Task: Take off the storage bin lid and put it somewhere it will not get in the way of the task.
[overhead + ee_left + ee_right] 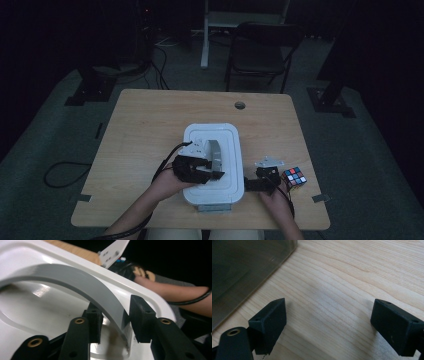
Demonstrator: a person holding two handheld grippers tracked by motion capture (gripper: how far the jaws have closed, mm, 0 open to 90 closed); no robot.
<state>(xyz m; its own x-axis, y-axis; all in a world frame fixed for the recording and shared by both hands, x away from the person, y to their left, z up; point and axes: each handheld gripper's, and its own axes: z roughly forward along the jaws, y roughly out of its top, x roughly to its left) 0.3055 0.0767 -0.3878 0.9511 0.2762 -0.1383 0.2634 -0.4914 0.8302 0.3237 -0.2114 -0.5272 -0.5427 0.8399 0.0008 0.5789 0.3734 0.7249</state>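
Handle between jaws, ends hidden

Dim lab or studio: light wooden table, black folding chair, floor cables, black stand bases, grey carpet.

Rubik's cube — folding chair beyond
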